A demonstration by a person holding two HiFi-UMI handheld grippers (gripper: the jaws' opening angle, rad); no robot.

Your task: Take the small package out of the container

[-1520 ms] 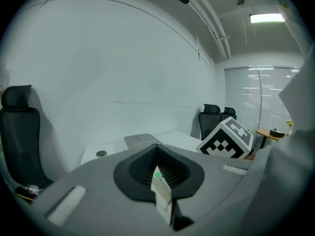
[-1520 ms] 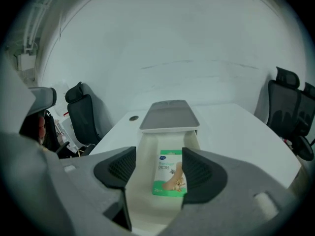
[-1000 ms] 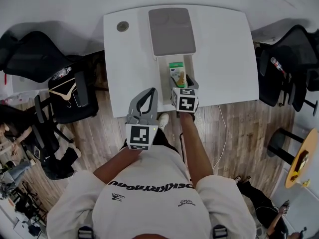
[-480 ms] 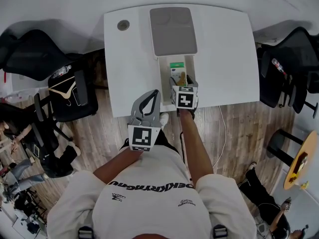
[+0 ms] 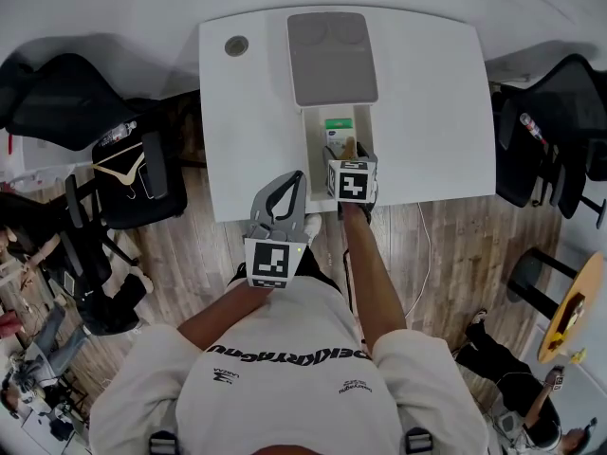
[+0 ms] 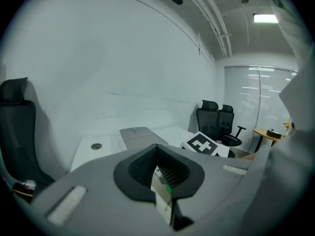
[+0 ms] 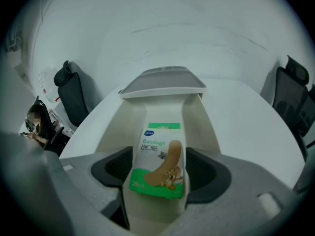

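Note:
A small green-and-white bandage box (image 5: 338, 133) lies in the open white container (image 5: 314, 145) on the white table (image 5: 427, 102). The container's grey lid (image 5: 332, 57) is folded back behind it. My right gripper (image 5: 347, 152) reaches into the container's near end. Its jaws are opening, and the near end of the box (image 7: 158, 156) lies between its dark pads (image 7: 118, 165); no squeeze shows. My left gripper (image 5: 292, 180) hangs off the table's front edge, shut and empty. In the left gripper view, that gripper (image 6: 158, 154) points toward the table.
A round grey grommet (image 5: 236, 45) sits in the table's far left corner. Black office chairs stand at the left (image 5: 57, 102) and the right (image 5: 555, 131) of the table. A small round table (image 5: 574, 301) is at the far right, on the wood floor.
My right gripper has crept forward along the container toward the box. The left gripper has shifted slightly right and up toward the table edge.

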